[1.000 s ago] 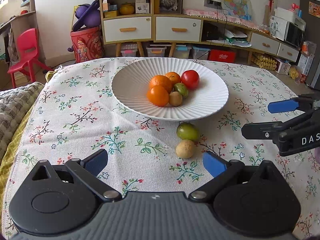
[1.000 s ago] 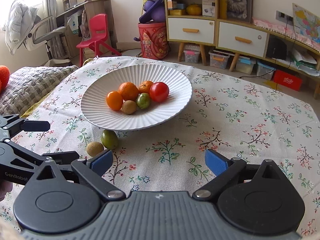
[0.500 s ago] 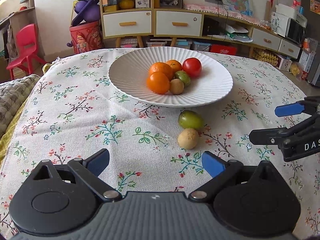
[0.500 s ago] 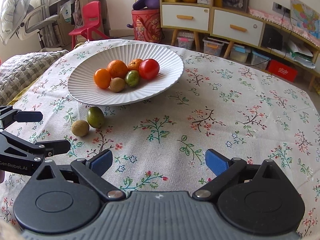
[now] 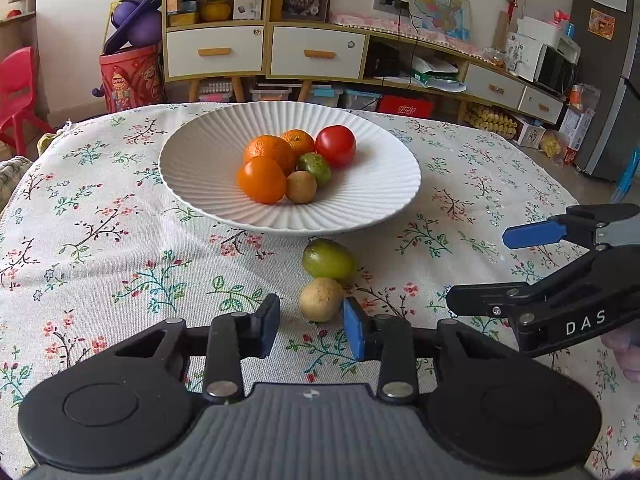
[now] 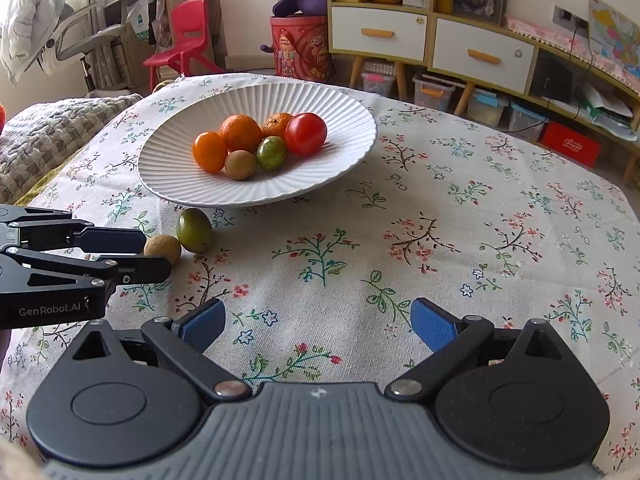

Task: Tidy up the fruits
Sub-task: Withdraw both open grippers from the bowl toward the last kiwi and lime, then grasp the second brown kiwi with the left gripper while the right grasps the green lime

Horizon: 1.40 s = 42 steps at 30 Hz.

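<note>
A white ribbed plate (image 5: 200,168) (image 6: 352,128) on the flowered tablecloth holds three orange fruits (image 5: 262,180), a red tomato (image 5: 335,145), a green fruit (image 5: 316,168) and a small brown one (image 5: 301,187). In front of the plate lie a loose green fruit (image 5: 328,259) (image 6: 194,230) and a brown fruit (image 5: 321,299) (image 6: 163,249). My left gripper (image 5: 310,326) (image 6: 150,255) is closing, its jaws narrow, with the brown fruit just beyond the tips and nothing between the pads. Low over bare cloth to the right, my right gripper (image 6: 316,324) (image 5: 504,268) stands open and holds nothing.
The table's far edge lies behind the plate. Beyond it stand a cabinet with drawers (image 5: 264,50), a red bucket (image 5: 130,78) and a red chair (image 6: 184,36). A knitted blanket (image 6: 60,128) lies off the table's left side.
The left gripper's jaws have drawn from wide open to a narrow gap. Both views have closed in on the table, and the loose brown fruit now sits right at the left fingertips.
</note>
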Motion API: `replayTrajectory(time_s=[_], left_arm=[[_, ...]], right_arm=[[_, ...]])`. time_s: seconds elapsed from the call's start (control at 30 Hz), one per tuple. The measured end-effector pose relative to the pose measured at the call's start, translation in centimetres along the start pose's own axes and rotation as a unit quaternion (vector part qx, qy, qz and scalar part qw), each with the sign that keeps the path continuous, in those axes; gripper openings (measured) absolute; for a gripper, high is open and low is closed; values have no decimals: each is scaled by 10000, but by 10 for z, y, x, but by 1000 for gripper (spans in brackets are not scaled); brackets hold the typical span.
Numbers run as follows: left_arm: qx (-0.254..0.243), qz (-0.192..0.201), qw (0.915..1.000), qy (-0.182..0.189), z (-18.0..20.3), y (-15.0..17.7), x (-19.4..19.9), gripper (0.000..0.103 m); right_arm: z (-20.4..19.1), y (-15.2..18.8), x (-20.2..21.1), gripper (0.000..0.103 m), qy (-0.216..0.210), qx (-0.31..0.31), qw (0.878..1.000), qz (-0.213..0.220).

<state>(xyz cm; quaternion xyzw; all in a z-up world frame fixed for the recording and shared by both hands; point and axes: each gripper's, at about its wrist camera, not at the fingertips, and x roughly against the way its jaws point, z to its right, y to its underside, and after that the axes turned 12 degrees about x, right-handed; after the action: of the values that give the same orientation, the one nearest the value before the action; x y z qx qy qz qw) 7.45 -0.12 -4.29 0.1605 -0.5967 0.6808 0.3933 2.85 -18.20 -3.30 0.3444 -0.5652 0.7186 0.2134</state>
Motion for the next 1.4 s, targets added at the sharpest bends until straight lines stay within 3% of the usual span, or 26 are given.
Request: replayTrajectory(time_s=[0.07, 0.67, 0.87, 1.03, 1.4], left_arm=[[3, -27, 9999, 103, 0, -1, -1, 8], [26, 13, 9991, -430, -19, -4, 15, 7], [104, 21, 9985, -533, -28, -3, 20, 7], [177, 27, 9982, -575, -33, -3, 23, 7], [207, 17, 9980, -593, -35, -3, 24, 7]], right_arm=[[0, 0, 0, 99, -2, -5, 10000, -3], [-23, -16, -12, 93, -206, 236, 9994, 128], [-36, -25, -18, 78, -407, 426, 9980, 224], [-44, -29, -25, 55, -586, 587, 9961, 309], [-47, -32, -27, 39, -677, 611, 9949, 422]])
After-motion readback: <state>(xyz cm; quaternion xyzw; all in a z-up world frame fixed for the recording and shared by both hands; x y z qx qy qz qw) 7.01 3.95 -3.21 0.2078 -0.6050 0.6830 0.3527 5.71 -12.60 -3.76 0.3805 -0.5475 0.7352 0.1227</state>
